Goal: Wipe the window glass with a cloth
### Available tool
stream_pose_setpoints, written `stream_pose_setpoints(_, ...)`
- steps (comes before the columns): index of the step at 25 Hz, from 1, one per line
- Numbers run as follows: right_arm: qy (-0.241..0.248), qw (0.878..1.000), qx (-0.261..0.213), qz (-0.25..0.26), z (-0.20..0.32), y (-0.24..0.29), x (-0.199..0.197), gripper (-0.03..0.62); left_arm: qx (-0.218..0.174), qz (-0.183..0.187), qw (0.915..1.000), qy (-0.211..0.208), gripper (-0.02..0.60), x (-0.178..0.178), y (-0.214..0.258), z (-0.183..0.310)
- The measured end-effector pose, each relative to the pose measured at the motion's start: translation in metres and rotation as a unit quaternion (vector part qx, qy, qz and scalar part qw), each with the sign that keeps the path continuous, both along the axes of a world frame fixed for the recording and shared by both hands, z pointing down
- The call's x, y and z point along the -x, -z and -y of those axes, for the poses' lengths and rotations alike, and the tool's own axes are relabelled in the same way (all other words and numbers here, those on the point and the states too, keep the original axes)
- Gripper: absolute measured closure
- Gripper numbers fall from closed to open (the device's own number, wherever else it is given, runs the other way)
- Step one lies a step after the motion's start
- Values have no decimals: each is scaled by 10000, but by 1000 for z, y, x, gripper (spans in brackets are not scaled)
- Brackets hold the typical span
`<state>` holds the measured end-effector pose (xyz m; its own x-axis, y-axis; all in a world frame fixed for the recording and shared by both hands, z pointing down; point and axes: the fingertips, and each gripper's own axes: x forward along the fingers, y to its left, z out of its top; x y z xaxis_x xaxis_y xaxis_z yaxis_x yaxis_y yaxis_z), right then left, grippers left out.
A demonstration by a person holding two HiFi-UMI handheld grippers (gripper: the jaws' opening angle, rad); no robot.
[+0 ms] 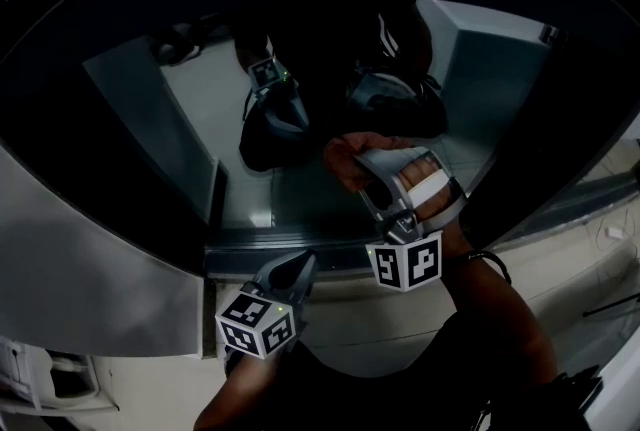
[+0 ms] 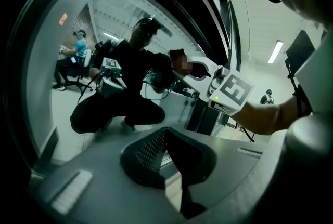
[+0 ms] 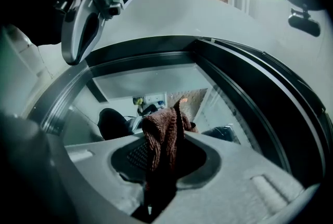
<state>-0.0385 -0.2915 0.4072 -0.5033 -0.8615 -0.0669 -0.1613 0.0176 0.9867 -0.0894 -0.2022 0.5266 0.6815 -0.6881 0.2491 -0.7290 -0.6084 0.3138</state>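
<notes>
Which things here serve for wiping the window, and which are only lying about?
For the job: brown cloth, right gripper holding it, window glass.
Not in use: left gripper, shut and empty; seated person seen in the glass; ceiling light.

Dim, fisheye-bent pictures, black at edges; window glass point(image 1: 200, 144) seemingly mirrors room light.
</notes>
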Motion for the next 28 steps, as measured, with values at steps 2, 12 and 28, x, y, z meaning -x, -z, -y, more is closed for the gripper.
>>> stream_pose_setpoints(2, -4, 10000, 95, 0, -1, -13, 0, 519, 9, 12, 10000, 13, 565, 1, 0, -1)
stream_pose_setpoints(12, 116, 9995, 295, 64, -5, -51, 1, 519, 33, 42, 10000, 2, 565, 0, -1, -2)
stream_pose_setpoints(28, 71, 9876, 1482, 518, -2, -51, 2, 519, -156, 152, 9998, 11, 565, -4, 26, -6)
